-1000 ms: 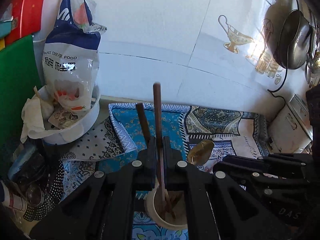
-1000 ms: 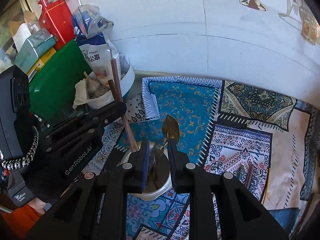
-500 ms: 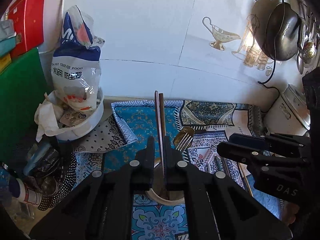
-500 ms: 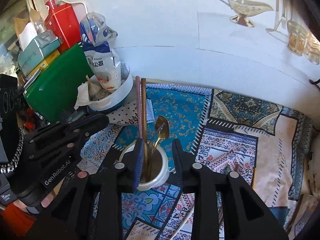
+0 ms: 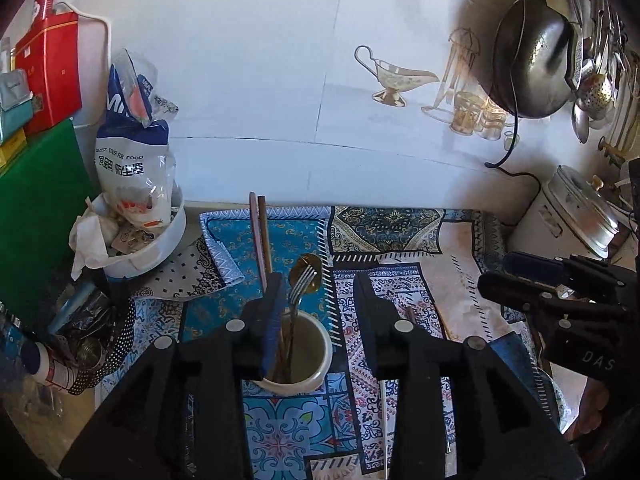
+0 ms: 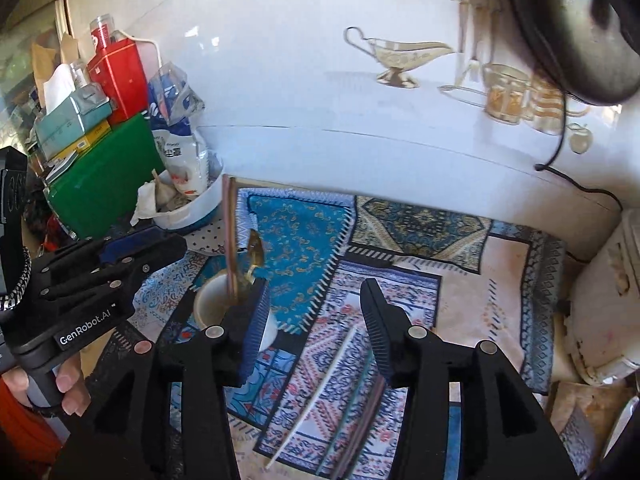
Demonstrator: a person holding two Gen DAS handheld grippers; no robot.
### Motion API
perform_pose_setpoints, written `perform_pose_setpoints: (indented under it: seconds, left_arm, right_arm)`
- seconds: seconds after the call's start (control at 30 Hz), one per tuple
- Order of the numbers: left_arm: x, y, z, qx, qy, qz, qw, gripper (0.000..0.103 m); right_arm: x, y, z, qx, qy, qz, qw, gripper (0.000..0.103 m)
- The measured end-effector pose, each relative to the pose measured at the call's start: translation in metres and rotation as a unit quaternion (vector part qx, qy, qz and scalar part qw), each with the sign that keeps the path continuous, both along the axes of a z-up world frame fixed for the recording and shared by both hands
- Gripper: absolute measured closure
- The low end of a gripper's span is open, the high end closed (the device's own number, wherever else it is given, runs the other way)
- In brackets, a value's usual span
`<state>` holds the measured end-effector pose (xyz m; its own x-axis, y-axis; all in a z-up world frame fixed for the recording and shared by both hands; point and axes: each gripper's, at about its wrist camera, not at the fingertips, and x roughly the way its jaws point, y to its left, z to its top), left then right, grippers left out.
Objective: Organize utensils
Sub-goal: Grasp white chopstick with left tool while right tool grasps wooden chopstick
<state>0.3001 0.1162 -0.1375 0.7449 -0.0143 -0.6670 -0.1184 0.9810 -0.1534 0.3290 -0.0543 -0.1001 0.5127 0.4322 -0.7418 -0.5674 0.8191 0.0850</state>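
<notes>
A white cup stands on the patterned cloth and holds two brown chopsticks, a gold spoon and a fork. My left gripper is open and empty just above the cup. My right gripper is open and empty to the right of the cup. Under it a white chopstick and darker chopsticks lie on the cloth. The right gripper also shows in the left wrist view, and the left gripper shows in the right wrist view.
A white bowl with a plastic bag sits at the back left beside a green board and a red tin. A white cooker stands at the right. A black pan hangs on the tiled wall.
Both grippers have opened and drawn back from the cup. The chopsticks I held in the left gripper now stand loose in the cup. The right gripper has moved to the right.
</notes>
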Motion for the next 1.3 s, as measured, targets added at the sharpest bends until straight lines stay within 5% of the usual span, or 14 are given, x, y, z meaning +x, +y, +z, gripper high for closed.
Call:
perform_pose_setpoints:
  seconds: [0.47,0.8,1.03,1.2,1.3]
  left_arm:
    - [0.016,-0.078,-0.047,-0.004,0.074,-0.054,0.9958,0.065]
    - [0.041,-0.111,-0.136,0.016,0.19,-0.081,0.9783,0.065]
    - [0.054,-0.111,-0.174,0.032,0.234,-0.08,0.9683,0.065]
    - [0.063,-0.11,-0.185,0.039,0.246,-0.083,0.9649,0.079]
    - [0.069,-0.111,-0.189,0.03,0.254,-0.092,0.9622,0.087]
  right_arm:
    - [0.018,-0.096,-0.036,-0.031,0.04,-0.062,0.997,0.058]
    - [0.032,-0.128,-0.104,-0.068,0.119,-0.084,0.987,0.058]
    - [0.04,-0.132,-0.157,-0.073,0.195,-0.082,0.975,0.058]
    - [0.049,-0.125,-0.174,-0.069,0.22,-0.077,0.97,0.058]
    - [0.052,-0.116,-0.179,-0.078,0.218,-0.068,0.97,0.068]
